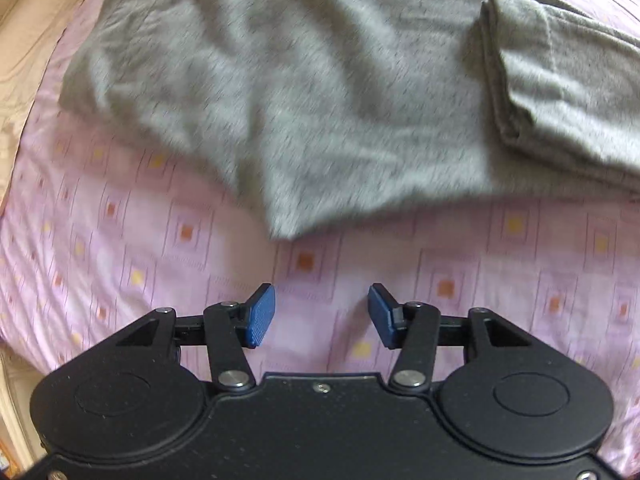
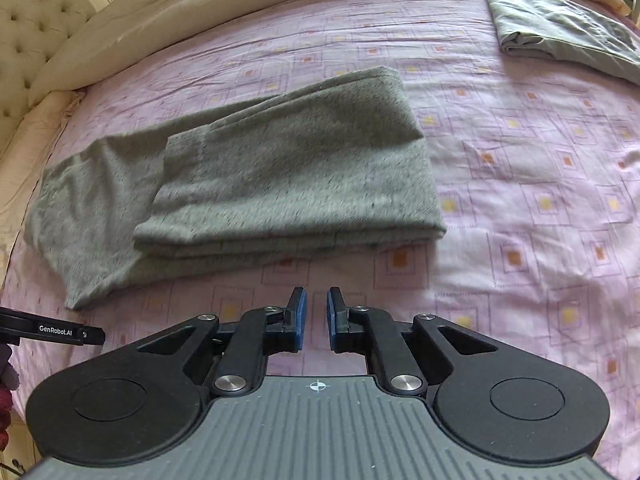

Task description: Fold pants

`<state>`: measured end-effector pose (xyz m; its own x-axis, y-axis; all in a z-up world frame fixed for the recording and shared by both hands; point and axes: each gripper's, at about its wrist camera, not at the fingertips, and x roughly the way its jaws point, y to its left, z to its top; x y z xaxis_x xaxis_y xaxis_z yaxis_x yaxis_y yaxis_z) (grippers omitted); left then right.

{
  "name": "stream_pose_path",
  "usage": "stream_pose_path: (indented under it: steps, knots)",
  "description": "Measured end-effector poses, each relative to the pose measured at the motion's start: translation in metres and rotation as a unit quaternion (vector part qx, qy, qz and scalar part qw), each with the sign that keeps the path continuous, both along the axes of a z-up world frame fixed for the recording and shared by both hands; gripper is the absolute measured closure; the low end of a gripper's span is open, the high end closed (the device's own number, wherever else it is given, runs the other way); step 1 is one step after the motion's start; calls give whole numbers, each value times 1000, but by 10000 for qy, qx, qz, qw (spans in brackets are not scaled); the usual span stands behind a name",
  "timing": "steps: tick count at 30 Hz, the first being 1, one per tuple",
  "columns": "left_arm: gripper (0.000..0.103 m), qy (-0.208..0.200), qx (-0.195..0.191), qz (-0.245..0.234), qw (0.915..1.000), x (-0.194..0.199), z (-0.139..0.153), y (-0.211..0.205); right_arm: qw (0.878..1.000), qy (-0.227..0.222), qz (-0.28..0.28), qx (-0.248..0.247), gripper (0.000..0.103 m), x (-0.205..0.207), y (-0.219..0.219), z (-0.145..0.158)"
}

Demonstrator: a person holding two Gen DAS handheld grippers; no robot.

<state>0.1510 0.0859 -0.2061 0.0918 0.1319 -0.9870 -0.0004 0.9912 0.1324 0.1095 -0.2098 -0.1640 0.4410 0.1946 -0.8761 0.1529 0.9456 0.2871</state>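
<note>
The grey pants (image 2: 280, 168) lie on the pink patterned sheet (image 2: 520, 200), partly folded. A thick doubled layer (image 2: 304, 184) rests over a single layer that sticks out to the left (image 2: 88, 200). In the left wrist view the single layer (image 1: 280, 100) fills the top and the doubled stack (image 1: 560, 92) lies at the right. My left gripper (image 1: 321, 314) is open over bare sheet just short of the pants' near corner, nothing between its blue pads. My right gripper (image 2: 316, 316) hovers before the stack's near edge, shut to a narrow slit and holding nothing.
A second folded grey garment (image 2: 560, 28) lies at the far right of the bed. A beige duvet roll (image 2: 240, 12) runs along the back, with a tufted headboard (image 2: 36, 28) behind. Part of the other gripper's black body (image 2: 52, 330) shows at the left edge.
</note>
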Motion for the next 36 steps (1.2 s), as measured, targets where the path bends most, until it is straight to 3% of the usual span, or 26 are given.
stream_pose_path:
  steps: [5, 12, 17, 20, 23, 28, 36]
  knots:
    - [45, -46, 4, 0, 10000, -12, 7, 22, 9995, -133, 269, 112, 92, -6, 27, 12]
    - [45, -232, -178, -39, 9996, 11, 22, 59, 9967, -509, 621, -73, 91, 20, 77, 35]
    - [45, -300, -262, -130, 9991, 34, 24, 87, 9960, -385, 471, -655, 85, 45, 121, 41]
    - [45, -277, -352, -83, 9990, 41, 12, 98, 9946, -524, 399, -807, 85, 55, 143, 43]
    - [45, -277, -350, -77, 9990, 49, 8, 111, 9962, -541, 204, -648, 85, 68, 156, 42]
    - [45, -325, -365, -83, 9988, 61, 0, 137, 9989, -151, 213, -382, 85, 96, 176, 28]
    - [45, -409, -312, -102, 9986, 78, -2, 177, 9980, -237, 21, -590, 87, 161, 181, 15]
